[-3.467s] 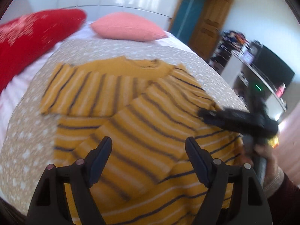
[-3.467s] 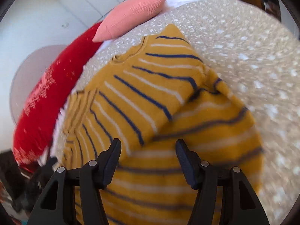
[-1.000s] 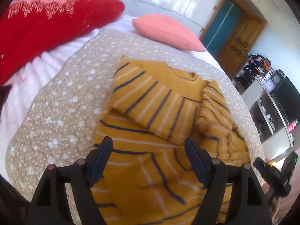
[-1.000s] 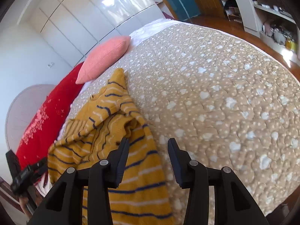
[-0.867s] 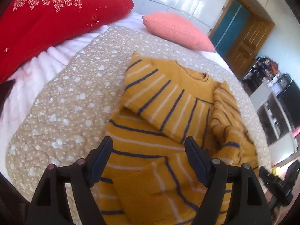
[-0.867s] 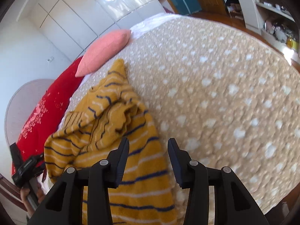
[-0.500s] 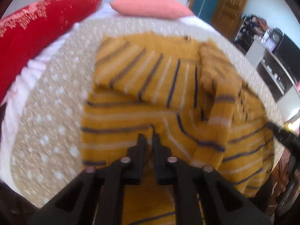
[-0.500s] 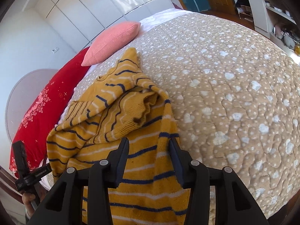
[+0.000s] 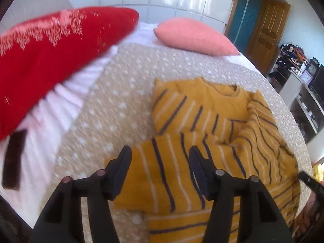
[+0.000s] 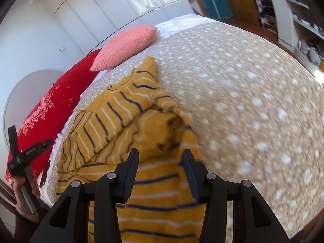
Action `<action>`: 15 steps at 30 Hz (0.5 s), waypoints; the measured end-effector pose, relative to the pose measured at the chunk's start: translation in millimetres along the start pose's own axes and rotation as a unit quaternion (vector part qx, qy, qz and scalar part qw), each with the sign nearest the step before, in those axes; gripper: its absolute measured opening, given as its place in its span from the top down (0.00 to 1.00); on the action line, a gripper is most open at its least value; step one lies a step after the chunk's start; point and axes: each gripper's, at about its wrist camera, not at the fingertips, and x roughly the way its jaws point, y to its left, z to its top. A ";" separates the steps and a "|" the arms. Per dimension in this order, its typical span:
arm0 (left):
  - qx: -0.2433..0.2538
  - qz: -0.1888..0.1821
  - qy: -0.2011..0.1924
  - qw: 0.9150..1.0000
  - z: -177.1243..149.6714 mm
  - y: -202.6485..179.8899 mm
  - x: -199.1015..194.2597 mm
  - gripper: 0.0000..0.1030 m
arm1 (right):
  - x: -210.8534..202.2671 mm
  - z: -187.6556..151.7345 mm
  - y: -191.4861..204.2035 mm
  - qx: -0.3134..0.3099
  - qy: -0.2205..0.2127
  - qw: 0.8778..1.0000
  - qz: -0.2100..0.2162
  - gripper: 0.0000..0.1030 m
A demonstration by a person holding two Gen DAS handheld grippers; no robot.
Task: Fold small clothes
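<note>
Left wrist view, garment: the yellow striped sweater [image 9: 212, 137] lies on the spotted bedspread [image 9: 113, 109], toward the foot edge of the bed, neckline pointing at the pink pillow [image 9: 194, 36] at the head.
Left wrist view, fold state: both sleeves are laid in over the chest, and a flap of the hem part lies turned over at the near left; judged half folded.
Left wrist view, jaws: the left gripper [image 9: 160, 162] has just been opening; its jaws stand spread above the near flap, and no cloth is pinched between them.
Left wrist view, surroundings: a red pillow [image 9: 50, 60] fills the bed's left side, with a dark flat thing [image 9: 14, 160] on the white sheet below it.

Right wrist view, garment: the same sweater [image 10: 129, 125] runs along the bed's left part, its right sleeve bunched into a loose hump just ahead of the jaws.
Right wrist view, jaws: the right gripper [image 10: 160, 162] has just been opening a little; its jaws stand apart over the striped body, clamping nothing.
Right wrist view, other tool: the left gripper [image 10: 26, 156] shows at the bed's left edge, held by a hand [image 10: 24, 186].

Handling: judged light, soft and limp knit; it will sag and stretch, not slip much.
Where to hold: judged best at the two hem corners by the foot edge, pinching both layers, so the body lifts evenly toward the neckline.
</note>
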 end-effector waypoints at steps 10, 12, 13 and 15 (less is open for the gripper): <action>-0.091 -0.035 0.000 0.995 -48.4 29.8 -23.2 0.24 | 91.0 42.3 49.7 -0.001 0.057 0.998 0.016 0.43; -0.115 -0.045 -0.003 0.992 -58.1 39.8 -33.1 0.24 | 108.2 45.1 48.1 0.017 0.072 0.997 0.012 0.44; -0.123 -0.046 -0.004 0.991 -61.6 43.9 -37.3 0.24 | 114.0 46.9 44.7 0.036 0.072 0.996 0.031 0.56; -0.131 -0.040 -0.010 0.991 -67.1 51.8 -46.3 0.24 | 115.8 50.4 37.1 0.060 0.072 0.993 0.069 0.93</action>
